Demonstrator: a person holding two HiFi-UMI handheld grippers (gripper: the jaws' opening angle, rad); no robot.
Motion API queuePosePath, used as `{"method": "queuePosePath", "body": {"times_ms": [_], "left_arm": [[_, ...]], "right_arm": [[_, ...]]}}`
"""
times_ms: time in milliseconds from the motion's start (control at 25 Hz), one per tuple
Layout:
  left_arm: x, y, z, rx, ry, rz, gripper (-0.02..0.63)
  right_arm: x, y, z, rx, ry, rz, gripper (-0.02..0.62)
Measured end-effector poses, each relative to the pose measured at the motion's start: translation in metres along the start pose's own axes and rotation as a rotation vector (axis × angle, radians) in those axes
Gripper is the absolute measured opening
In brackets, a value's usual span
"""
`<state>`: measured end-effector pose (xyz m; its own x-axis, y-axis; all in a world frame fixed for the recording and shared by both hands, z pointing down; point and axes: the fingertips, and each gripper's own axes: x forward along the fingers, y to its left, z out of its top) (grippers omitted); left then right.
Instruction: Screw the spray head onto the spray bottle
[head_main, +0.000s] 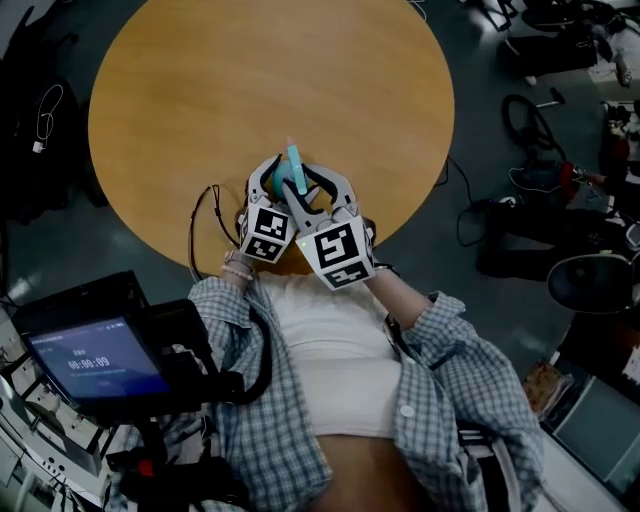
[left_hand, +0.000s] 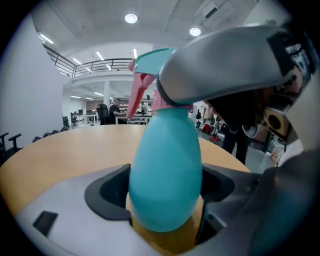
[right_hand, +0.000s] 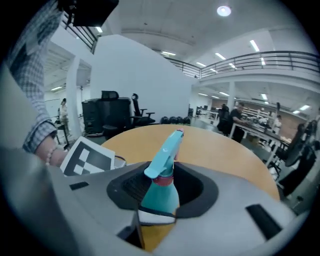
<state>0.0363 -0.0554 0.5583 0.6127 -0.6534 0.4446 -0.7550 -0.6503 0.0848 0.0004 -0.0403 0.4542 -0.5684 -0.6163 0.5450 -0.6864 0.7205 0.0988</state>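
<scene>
Two grippers meet over the near edge of the round wooden table (head_main: 200, 90), and I see both on one teal spray bottle (left_hand: 166, 170). My left gripper (head_main: 275, 190) has its jaws closed against the bottle's rounded body, which stands upright between them and fills the gap. My right gripper (head_main: 320, 195) comes in higher, its jaws narrowed on the spray head (right_hand: 167, 147) around the pink collar (right_hand: 163, 179). In the left gripper view its grey finger crosses right in front of that collar. The spray head sits on the bottle's neck, with its nozzle pointing away from me and the pink trigger (left_hand: 136, 97) hanging below it. I cannot tell whether the bottle's base touches the tabletop. The left gripper's marker cube (right_hand: 87, 159) shows just beside the right jaws.
</scene>
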Motion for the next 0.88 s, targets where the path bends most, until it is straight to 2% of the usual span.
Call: {"method": "queuePosePath", "body": {"times_ms": [120,200,280,400,520,560,760,880], "left_arm": [[0.002,-0.002,-0.005,-0.014,0.009,0.035,0.411],[0.002,-0.002,-0.006,-0.022,0.010,0.039,0.411],[0.002,-0.002,-0.004,-0.011,0.007,0.026,0.411],[0.002,-0.003,-0.002,0.014,0.006,-0.015,0.411],[0.003,-0.008,-0.003,0.046,0.012,-0.083,0.411],[0.003,-0.009,-0.004,0.054,0.013,-0.108,0.411],[0.000,-0.012,-0.007,0.096,0.005,-0.246,0.411],[-0.005,-0.012,-0.008,0.115,0.011,-0.292,0.411]], "right_arm": [[-0.002,-0.002,-0.001,0.036,0.028,-0.113,0.126],[-0.001,0.000,-0.001,0.022,0.033,-0.110,0.126],[0.000,0.001,-0.002,-0.007,0.034,-0.067,0.127],[0.000,0.003,-0.004,-0.061,0.042,0.036,0.132],[-0.003,0.006,-0.004,-0.090,0.021,0.165,0.224],[-0.005,0.007,-0.004,-0.100,0.006,0.218,0.232],[-0.015,0.004,-0.019,-0.205,-0.006,0.503,0.229],[-0.012,0.008,-0.019,-0.222,-0.003,0.623,0.229]]}}
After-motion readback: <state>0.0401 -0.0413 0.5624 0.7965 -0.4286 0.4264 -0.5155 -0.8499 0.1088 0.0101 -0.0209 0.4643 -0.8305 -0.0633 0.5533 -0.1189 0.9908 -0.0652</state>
